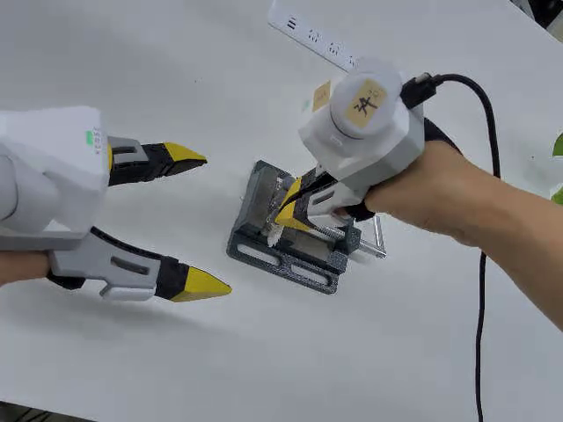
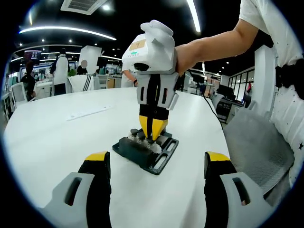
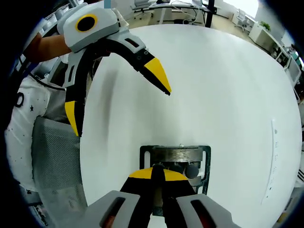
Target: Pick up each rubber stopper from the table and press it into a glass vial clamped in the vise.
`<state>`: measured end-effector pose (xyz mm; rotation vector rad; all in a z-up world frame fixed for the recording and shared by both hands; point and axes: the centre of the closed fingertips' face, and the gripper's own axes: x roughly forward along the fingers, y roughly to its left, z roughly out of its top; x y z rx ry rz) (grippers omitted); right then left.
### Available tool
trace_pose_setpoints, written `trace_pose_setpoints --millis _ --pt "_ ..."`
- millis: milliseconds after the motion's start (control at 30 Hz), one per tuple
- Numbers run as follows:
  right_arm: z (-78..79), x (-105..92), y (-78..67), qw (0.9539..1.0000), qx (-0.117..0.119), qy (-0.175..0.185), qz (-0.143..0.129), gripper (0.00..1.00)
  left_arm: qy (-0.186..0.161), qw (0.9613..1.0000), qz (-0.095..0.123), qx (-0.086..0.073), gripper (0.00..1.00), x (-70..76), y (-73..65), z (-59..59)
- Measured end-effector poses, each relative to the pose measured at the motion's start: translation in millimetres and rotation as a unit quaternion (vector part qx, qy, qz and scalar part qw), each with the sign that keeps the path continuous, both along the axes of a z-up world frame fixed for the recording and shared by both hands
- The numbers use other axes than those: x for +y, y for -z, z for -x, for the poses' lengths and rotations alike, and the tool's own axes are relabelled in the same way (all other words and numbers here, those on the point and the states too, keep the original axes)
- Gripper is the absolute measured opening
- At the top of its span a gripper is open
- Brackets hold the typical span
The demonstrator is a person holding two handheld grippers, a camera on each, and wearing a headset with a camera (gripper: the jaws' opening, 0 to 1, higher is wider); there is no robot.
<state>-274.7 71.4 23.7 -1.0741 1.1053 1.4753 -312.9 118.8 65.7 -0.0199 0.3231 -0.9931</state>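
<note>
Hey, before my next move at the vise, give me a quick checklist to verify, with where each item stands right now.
1. Right tongs tips down at the vise: ok.
2. Stopper gripped between the shut right tongs: cannot tell.
3. Vial seated upright in the vise: cannot tell.
4. Vise flat on the table: ok.
5. Left tongs open, apart from the vise: ok.
6. Cable clear of the vise: ok.

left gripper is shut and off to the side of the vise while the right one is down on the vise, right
Not quite. The left gripper is open, its fingers wide apart, as the head view shows. The rest holds: it is off to the side of the vise while the right gripper is down on it.
</note>
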Motion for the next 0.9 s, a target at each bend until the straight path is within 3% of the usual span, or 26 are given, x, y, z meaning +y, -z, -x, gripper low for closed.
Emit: trace_pose_setpoints --millis 300,533,733,900 --pt "-0.4 0.9 0.4 0.9995 -0.002 -0.020 0.026 0.02 0.005 1.0000 0.001 -0.003 0.80 -4.3 -7.1 -0.4" --pt "-0.7 -1.4 -1.4 1.0000 -0.007 0.001 -0.004 0.03 0.010 0.9999 -0.005 -0.006 0.80 -4.8 -12.7 2.6" --pt "-1.0 -0.2 -2.3 0.9998 -0.015 -0.008 -0.011 0.02 0.010 0.9999 -0.011 -0.005 0.80 -3.6 -16.3 8.3" --pt "-1.6 -2.3 -2.5 0.9996 -0.013 0.006 -0.025 0.02 0.008 0.9999 -0.015 -0.004 0.80 -1.8 -17.6 11.1"
